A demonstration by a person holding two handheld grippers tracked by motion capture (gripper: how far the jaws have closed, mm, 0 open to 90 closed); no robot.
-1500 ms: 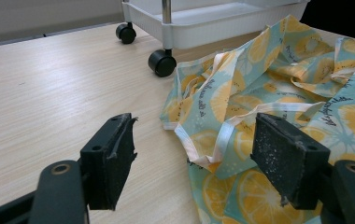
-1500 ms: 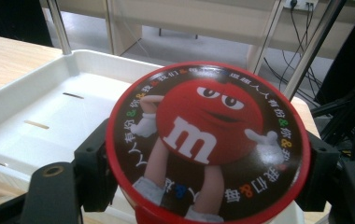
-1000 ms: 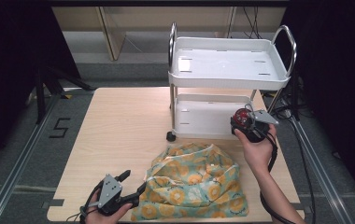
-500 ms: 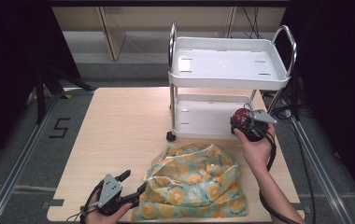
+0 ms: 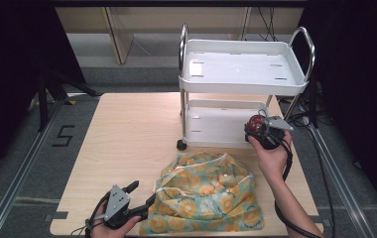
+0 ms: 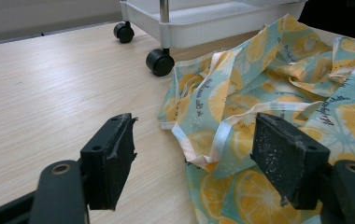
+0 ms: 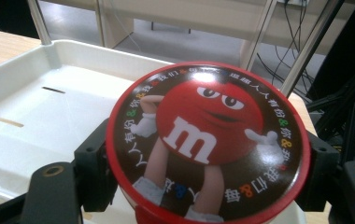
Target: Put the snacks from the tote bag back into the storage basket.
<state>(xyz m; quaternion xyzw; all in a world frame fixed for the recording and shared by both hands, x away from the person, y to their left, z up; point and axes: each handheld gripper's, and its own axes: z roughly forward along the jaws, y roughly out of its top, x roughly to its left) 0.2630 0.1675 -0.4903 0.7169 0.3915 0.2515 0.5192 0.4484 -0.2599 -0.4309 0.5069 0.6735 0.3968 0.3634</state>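
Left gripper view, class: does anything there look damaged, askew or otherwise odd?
Two small things. The left tool's left pad is frayed at its upper edge, and the right pad is speckled with white wear. The fruit-print bag lies crumpled beside the cart wheel, its strap loose.

A round red-rimmed tin lid [image 7: 210,142] carried a white lowercase "m" on a red candy character, ringed by Chinese characters too small to read. A "5" [image 5: 63,135] was marked on the floor left of the surface. Small script on the fruit-print bag [image 6: 278,88] stayed illegible.
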